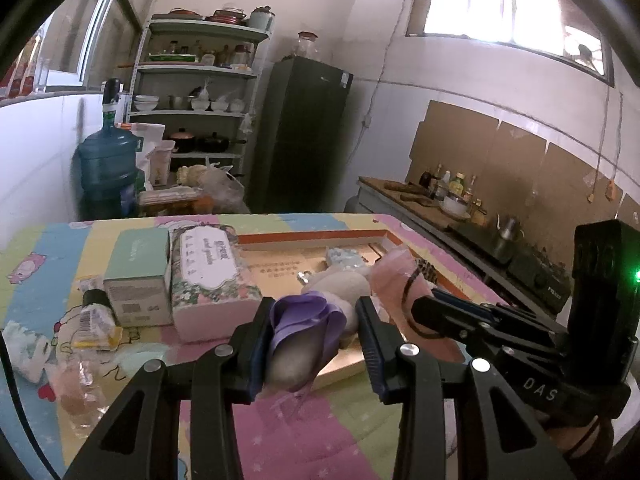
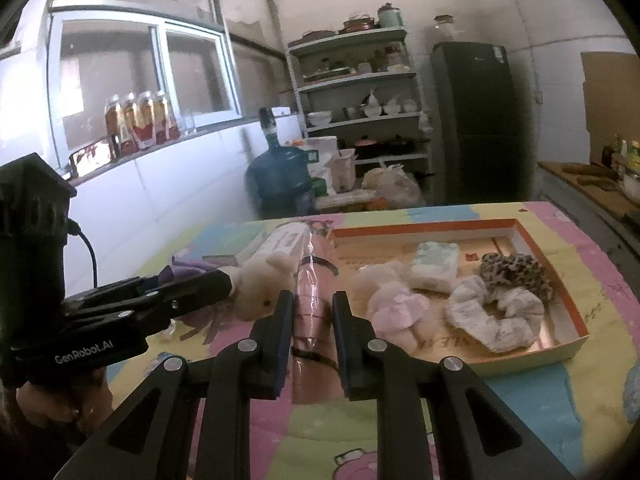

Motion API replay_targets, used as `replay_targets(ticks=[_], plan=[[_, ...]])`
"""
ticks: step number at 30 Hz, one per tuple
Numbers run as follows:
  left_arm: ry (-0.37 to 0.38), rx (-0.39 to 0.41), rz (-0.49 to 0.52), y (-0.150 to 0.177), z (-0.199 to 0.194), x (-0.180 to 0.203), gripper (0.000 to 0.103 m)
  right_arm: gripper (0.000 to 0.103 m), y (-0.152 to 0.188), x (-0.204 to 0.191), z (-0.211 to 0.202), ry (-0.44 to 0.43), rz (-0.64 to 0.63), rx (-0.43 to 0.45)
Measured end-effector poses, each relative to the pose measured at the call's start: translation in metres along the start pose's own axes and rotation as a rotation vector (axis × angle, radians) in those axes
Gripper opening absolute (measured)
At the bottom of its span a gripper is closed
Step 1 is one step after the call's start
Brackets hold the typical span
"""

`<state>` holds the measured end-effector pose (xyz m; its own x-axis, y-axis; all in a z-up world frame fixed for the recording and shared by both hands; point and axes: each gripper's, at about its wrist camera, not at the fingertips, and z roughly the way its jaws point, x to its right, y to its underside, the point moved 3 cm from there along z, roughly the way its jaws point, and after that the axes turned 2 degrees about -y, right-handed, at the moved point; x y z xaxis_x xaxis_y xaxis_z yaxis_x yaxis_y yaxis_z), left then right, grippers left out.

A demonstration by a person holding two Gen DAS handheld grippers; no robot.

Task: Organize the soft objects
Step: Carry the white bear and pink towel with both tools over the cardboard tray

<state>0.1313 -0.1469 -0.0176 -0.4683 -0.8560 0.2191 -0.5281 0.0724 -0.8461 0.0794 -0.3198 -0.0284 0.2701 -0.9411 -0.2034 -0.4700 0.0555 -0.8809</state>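
My left gripper (image 1: pixel 314 320) is shut on a cream teddy bear (image 2: pixel 264 280), gripping it at its purple bow (image 1: pixel 304 312), a little above the table. My right gripper (image 2: pixel 312 300) is shut on a pink packet in clear wrap (image 2: pixel 310 296) with a thin black band around it. The two grippers hover side by side, the right gripper (image 1: pixel 420 312) just right of the bear and the left gripper (image 2: pixel 226 280) just left of the packet. Behind them lies an orange-rimmed tray (image 2: pixel 576 320) holding a white scrunchie (image 2: pixel 496 316), a leopard-print scrunchie (image 2: pixel 516 272), a pink plush (image 2: pixel 396 304) and a tissue pack (image 2: pixel 436 264).
A floral tissue box (image 1: pixel 212 276) and a green carton (image 1: pixel 140 276) stand left of the tray (image 1: pixel 312 236) on the pastel tablecloth (image 1: pixel 312 432). Crumpled wrappers (image 1: pixel 96 328) lie at the left edge. Beyond the table are a water jug (image 1: pixel 106 164), shelves (image 1: pixel 196 80) and a dark fridge (image 1: pixel 300 132).
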Motion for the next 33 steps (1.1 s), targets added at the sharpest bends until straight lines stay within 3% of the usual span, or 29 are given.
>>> replay_targets(ticks=[19,33], plan=[[-0.010,-0.006,-0.044,-0.016,0.035,0.019,0.041,0.020,-0.023,0.057,-0.011,0.049,0.048,0.064],[-0.011,-0.013,-0.035,-0.038,0.082,0.050,0.041,0.020,-0.035,0.101,0.000,0.087,0.096,0.085]])
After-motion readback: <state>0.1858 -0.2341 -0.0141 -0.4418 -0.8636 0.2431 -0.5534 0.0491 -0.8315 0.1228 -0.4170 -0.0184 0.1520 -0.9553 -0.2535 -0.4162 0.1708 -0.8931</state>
